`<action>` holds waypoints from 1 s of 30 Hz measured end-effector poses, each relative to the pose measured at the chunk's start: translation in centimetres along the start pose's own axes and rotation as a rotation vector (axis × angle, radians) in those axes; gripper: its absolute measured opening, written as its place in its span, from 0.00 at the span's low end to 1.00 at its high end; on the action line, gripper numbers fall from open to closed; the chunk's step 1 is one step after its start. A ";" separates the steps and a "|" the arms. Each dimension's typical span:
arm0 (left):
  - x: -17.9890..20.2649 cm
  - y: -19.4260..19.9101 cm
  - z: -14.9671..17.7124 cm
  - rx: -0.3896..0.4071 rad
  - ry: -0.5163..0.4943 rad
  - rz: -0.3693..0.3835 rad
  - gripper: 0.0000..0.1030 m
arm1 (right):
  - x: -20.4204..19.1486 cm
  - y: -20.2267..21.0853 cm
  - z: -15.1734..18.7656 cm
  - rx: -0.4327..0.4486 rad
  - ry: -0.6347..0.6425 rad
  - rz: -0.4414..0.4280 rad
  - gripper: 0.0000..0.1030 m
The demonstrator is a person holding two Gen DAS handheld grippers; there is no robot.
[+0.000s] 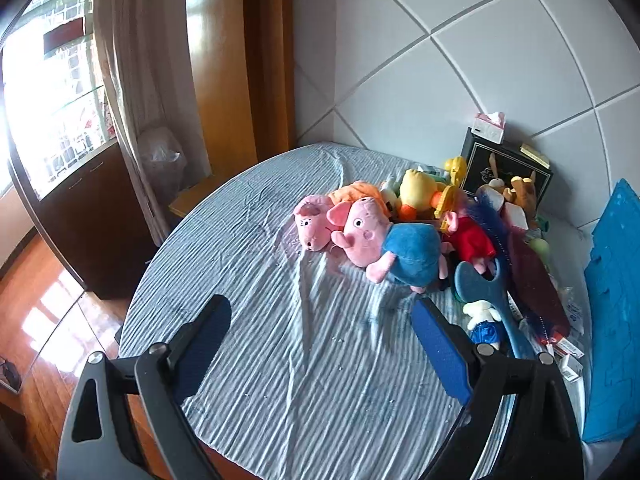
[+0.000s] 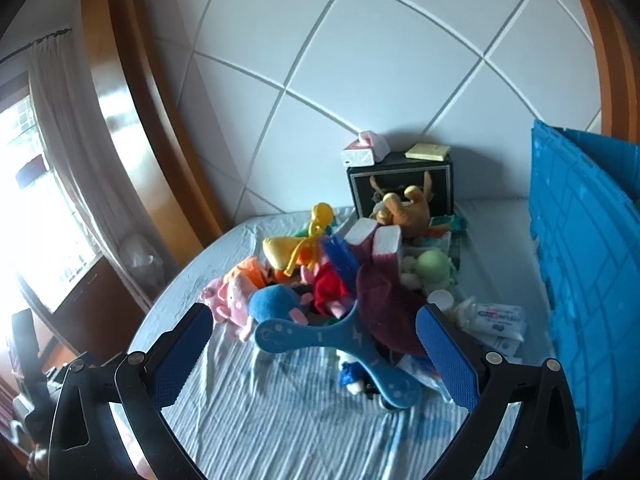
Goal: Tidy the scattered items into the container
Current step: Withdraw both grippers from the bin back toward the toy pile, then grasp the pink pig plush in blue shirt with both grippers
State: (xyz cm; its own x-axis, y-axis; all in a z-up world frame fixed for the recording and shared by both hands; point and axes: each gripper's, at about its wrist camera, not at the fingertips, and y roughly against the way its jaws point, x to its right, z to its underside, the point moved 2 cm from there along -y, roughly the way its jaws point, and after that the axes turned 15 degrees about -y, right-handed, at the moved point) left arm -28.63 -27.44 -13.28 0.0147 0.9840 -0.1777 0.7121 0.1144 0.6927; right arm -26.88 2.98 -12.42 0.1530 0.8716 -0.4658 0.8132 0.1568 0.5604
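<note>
Left wrist view: the left hand-held gripper (image 1: 320, 332) hangs over the striped blue bedsheet (image 1: 280, 360), its blue-padded fingers spread wide with nothing between them.
Right wrist view: the right hand-held gripper (image 2: 316, 340) also has its fingers spread wide; the toy pile shows in the gap beyond them, but the pads touch nothing.
Surface: a bed against a white tiled wall (image 1: 480, 60).
Toy pile: heaped at about 1 o'clock from the left hand-held gripper and at 12 o'clock from the right one.
Pig plush in blue (image 1: 396, 248): lies at the near edge of the pile, head toward 10 o'clock in the left wrist view.
Second pink pig plush (image 1: 312, 224): touching the first, at its 10 o'clock.
Pig plush in red (image 1: 470, 242): just beside the blue one, at its 3 o'clock.
Yellow duck plush (image 1: 418, 192): farther back in the pile.
Blue boomerang toy (image 2: 332, 340): flat at the pile's front, between the right fingers in the right wrist view.
Maroon paddle-shaped item (image 2: 388, 308): lies over the boomerang's right part.
Brown plush (image 2: 408, 208): leans on a black box (image 2: 400, 184) by the wall.
Tissue pack (image 2: 366, 150): on top of the box, beside a yellow notepad (image 2: 428, 152).
Container: the blue plastic crate (image 2: 588, 260) stands on the bed at 3 o'clock from the pile, near it.
Background: curtain (image 1: 132, 60) and bright window at 9 o'clock.
</note>
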 end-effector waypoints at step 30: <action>1.4 -28.8 -6.4 -0.168 -0.435 0.426 0.90 | -7.2 -30.5 6.3 -0.332 -0.194 0.285 1.00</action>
State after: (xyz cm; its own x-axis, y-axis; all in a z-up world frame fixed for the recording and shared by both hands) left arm -53.62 -28.52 -29.06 0.5822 0.8062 -0.1052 0.4613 -0.2210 0.8593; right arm -49.20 -10.98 -30.49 0.4714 0.8036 -0.3633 0.5050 0.0917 0.8582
